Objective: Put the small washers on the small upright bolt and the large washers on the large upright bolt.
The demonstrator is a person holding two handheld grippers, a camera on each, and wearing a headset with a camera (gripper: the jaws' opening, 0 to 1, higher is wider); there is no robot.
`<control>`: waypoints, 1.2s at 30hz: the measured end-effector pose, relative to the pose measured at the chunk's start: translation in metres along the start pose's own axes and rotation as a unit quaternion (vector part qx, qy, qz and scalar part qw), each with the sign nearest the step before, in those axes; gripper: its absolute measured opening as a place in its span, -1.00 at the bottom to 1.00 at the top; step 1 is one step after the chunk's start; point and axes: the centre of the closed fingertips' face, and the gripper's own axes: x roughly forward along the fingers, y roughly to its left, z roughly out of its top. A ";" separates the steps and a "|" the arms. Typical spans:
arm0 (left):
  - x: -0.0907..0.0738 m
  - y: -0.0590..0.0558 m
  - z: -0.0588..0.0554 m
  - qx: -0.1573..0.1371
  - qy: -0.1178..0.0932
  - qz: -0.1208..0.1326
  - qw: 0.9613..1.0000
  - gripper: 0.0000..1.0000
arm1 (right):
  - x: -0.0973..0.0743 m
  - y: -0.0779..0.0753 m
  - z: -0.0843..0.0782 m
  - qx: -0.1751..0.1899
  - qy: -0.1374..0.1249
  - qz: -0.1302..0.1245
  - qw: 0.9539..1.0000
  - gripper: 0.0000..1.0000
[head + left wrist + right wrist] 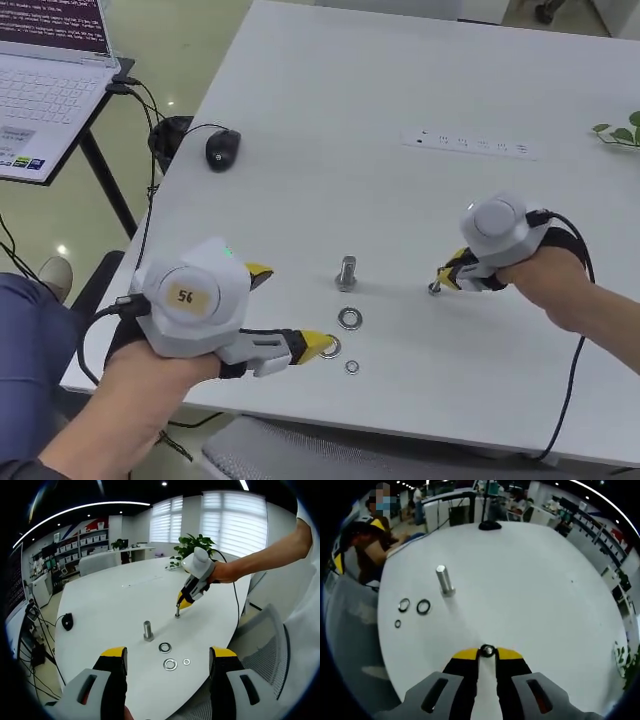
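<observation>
Reading 56, a label (186, 296) sits atop the left gripper (290, 308).

"56" on left hand-held gripper (290, 308)

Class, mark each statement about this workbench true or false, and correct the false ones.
1. The left tongs stand wide open. True.
2. The large bolt carries two washers. False: no washer shows on it.
3. Three washers lie flat on the table near the large bolt. True.
4. The right tongs rest on the large bolt. False: they are at the small bolt, closed on what looks like a small washer.
</observation>
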 end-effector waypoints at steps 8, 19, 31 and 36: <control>0.000 0.001 -0.001 -0.002 0.001 0.002 1.000 0.32 | 0.014 0.003 -0.009 0.008 0.016 0.004 1.000 -0.74; 0.002 -0.001 -0.003 -0.004 0.005 -0.002 1.000 0.32 | 0.028 0.003 -0.014 0.020 0.030 0.012 0.999 -0.73; 0.002 0.001 -0.001 0.002 0.006 -0.001 1.000 0.32 | 0.011 0.008 -0.028 0.035 0.008 0.007 0.999 -0.64; 0.001 -0.001 -0.003 0.004 0.008 -0.004 1.000 0.32 | 0.004 0.015 -0.047 0.054 0.006 0.004 0.998 -0.62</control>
